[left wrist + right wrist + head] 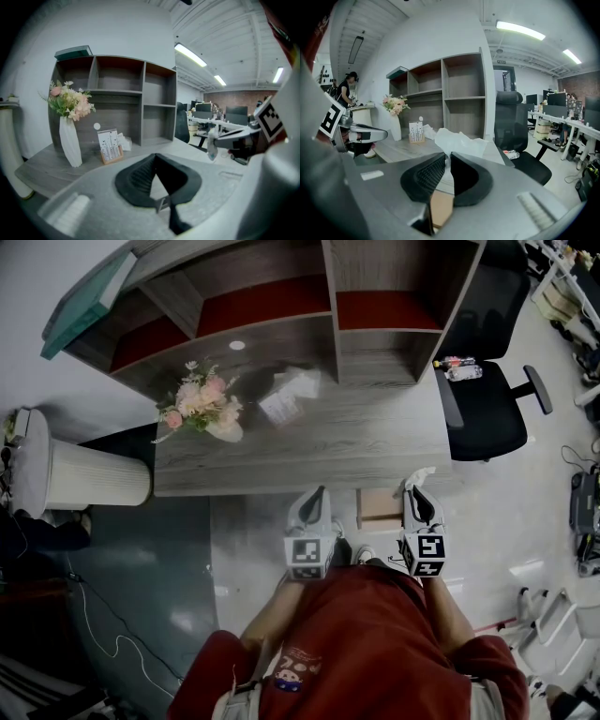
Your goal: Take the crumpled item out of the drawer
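So: R gripper (446, 158) jaws nearly closed, pinching crumpled white wad (461, 140); wad sticks out past tips. Wad is out of open drawer (380, 508), held just right of it by table (375, 442) front edge. L gripper (154, 158) jaws closed, tips together, nothing btwn, on drawer's other side. On table: flower vase (208, 409), card stand (281, 407). Office chair (487, 399) at right.
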A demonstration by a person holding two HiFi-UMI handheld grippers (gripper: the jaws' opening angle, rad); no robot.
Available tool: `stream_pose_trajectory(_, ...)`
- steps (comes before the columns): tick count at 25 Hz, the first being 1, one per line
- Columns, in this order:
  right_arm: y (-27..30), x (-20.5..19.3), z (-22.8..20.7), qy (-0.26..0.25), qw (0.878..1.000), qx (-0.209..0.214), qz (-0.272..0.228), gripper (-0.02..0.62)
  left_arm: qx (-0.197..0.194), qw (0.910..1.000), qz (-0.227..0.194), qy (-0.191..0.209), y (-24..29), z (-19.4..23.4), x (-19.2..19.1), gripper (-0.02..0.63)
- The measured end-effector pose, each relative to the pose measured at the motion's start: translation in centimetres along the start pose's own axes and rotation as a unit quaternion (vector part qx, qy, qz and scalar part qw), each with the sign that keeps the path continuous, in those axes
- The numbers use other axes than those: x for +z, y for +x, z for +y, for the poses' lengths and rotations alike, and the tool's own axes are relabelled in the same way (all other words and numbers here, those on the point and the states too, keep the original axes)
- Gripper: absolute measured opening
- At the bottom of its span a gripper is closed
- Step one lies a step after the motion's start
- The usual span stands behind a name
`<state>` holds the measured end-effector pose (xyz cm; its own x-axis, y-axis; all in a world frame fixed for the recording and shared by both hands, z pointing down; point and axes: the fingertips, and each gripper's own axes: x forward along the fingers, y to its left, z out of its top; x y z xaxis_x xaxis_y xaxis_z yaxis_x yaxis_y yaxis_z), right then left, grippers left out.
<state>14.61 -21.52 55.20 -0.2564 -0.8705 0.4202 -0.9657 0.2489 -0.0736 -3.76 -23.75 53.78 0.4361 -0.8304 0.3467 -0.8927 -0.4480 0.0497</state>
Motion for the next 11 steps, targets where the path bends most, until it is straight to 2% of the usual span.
stream_pose_trajectory(3,0.03,-0.05,0.10,0.001,1.000,0.000,0.003,0.040,-0.003,0.9999,0.001,0.013,0.07,0.08,-0.16,-0.002)
stream_pose_trajectory(11,-0.09,-0.18,-0.10,-0.001,1.000,0.003,0.005,0.040,-0.003,0.9998,0.015,0.011,-0.14,-0.30,-0.22,-0.002)
